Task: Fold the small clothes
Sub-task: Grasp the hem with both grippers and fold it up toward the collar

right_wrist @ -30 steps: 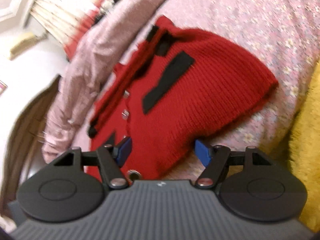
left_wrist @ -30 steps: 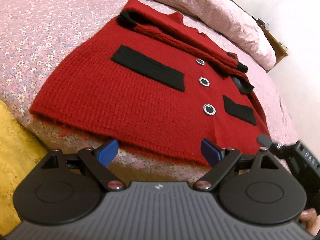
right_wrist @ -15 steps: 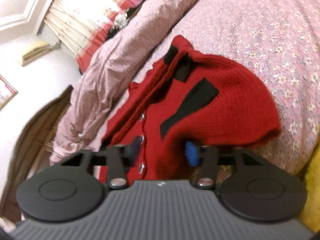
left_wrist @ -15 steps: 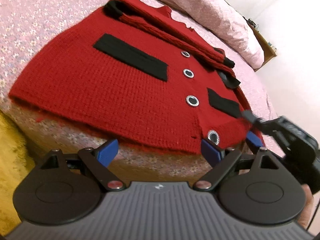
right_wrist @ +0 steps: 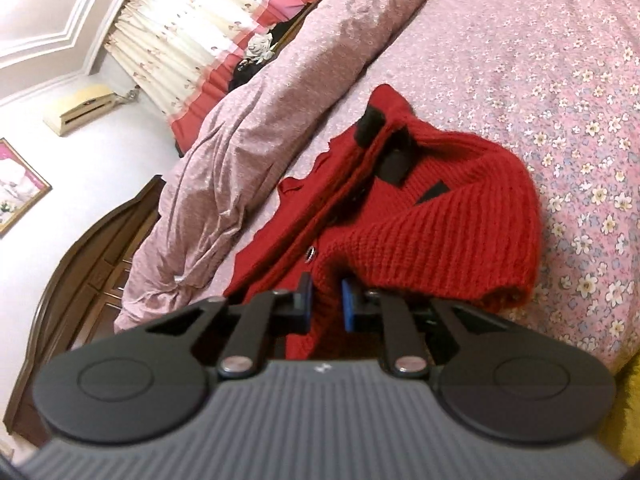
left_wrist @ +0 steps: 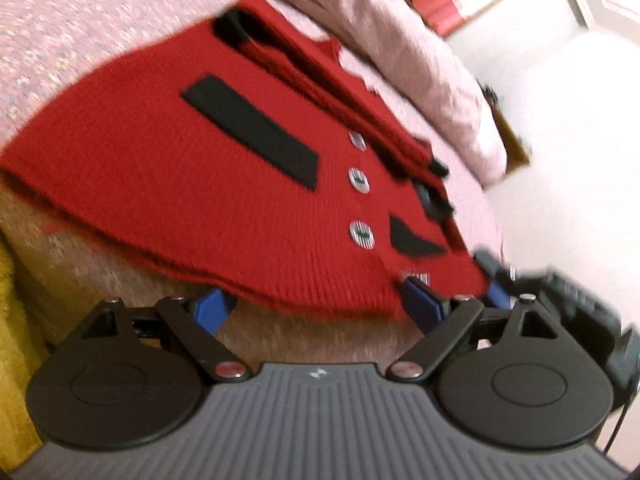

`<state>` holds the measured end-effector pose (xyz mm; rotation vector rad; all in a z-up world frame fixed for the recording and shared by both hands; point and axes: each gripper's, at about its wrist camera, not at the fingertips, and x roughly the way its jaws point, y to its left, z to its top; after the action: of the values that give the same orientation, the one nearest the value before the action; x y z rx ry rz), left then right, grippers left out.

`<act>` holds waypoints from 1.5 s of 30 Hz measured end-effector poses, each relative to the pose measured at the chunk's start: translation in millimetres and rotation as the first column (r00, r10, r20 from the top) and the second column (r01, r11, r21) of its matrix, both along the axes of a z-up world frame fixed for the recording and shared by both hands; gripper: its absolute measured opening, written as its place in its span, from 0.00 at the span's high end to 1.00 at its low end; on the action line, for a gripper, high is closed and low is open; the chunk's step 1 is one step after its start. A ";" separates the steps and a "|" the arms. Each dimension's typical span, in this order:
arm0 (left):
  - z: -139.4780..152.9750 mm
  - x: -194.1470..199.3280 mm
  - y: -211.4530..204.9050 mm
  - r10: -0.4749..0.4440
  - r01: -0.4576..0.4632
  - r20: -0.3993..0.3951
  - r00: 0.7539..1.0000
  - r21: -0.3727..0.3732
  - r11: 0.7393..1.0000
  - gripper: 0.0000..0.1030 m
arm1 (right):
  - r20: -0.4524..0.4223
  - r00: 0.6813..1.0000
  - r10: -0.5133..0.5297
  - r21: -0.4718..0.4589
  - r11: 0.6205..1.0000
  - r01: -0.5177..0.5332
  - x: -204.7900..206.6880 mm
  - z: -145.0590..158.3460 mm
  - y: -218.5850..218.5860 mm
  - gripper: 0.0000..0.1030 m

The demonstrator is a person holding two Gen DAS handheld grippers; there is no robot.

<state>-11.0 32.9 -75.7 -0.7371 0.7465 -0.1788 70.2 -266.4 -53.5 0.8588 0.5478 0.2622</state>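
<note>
So the right gripper [right_wrist: 326,300] was wide open a second ago and has now clamped onto the hem of the little red cardigan [left_wrist: 224,184] lying on the flowery bed [right_wrist: 560,60], bunching it up. The left gripper [left_wrist: 316,304] is spread open right at the hem, holding nothing. Looks like the fold's starting.

Floral bedspread [right_wrist: 560,60], rumpled duvet [right_wrist: 256,112], curtains [right_wrist: 180,40]

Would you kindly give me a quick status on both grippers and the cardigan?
Right gripper shut on red cardigan hem. Left gripper open at the hem edge. Cardigan on floral bedspread; nothing in the way.
</note>
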 end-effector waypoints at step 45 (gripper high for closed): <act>8.4 38.3 16.4 0.018 -0.033 0.056 0.998 0.290 0.956 0.83 | -0.075 0.994 -0.081 0.091 0.992 0.087 -7.7 -39.5 -18.9 0.85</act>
<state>27.3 49.3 -67.4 -0.4593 0.6945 -0.0617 62.6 -285.2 -93.0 0.9830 0.5680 0.1816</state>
